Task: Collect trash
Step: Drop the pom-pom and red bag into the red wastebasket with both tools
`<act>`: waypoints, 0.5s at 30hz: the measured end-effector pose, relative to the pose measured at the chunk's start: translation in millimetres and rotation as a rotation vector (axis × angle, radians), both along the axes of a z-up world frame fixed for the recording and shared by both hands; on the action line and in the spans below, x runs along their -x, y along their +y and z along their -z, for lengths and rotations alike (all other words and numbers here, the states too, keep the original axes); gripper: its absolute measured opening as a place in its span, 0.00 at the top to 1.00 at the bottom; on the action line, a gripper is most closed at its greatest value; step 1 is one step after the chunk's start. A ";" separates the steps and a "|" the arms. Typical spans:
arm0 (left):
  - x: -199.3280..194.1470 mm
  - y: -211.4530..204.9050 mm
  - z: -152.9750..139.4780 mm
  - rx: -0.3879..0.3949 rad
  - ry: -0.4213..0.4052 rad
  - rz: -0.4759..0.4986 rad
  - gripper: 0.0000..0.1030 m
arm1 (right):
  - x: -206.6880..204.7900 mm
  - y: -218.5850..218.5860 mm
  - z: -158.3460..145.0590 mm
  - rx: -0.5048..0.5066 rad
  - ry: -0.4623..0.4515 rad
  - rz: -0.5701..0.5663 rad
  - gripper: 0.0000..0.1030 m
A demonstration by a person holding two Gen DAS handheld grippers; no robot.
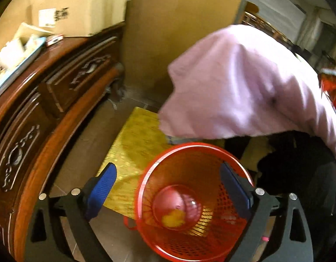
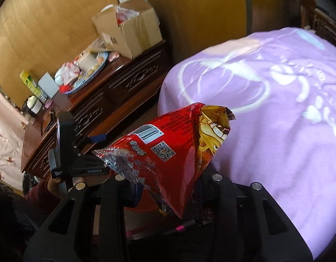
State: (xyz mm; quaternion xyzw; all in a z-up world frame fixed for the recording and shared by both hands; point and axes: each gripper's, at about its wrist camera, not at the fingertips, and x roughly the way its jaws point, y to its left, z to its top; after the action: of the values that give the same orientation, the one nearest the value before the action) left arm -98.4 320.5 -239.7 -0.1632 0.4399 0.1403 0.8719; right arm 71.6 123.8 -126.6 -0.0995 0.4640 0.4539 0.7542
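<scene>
Right hand-held gripper pinches the red snack bag at its lower end; the bag stands up in front of the camera, torn foil edge to the left. It looks light, crinkly and slick, probably near empty, so grip on a crushed fold rather than a flat panel or it may slide out. Left hand-held gripper is spread, nothing between the pads, above the red bin on the floor. A yellow scrap lies in the bin's bottom. Carved wooden surface at left.
</scene>
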 end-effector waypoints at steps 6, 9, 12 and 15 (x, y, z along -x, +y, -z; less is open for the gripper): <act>7.7 22.1 7.3 0.022 0.013 -0.061 0.09 | 6.3 33.6 23.2 0.025 0.078 -0.085 0.62; 12.8 32.8 10.4 0.026 0.011 -0.091 0.09 | 17.7 49.4 34.6 0.045 0.109 -0.141 0.62; 15.6 38.3 11.5 0.028 0.011 -0.108 0.09 | 28.5 63.5 47.7 0.074 0.129 -0.192 0.62; 17.4 42.7 10.2 0.020 0.012 -0.121 0.09 | 34.3 76.0 63.2 0.112 0.152 -0.226 0.53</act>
State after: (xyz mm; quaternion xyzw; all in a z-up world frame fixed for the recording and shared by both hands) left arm -115.8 363.2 -249.8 -0.1974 0.4358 0.1891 0.8575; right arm 37.3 199.8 -189.8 -0.1582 0.5303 0.5156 0.6542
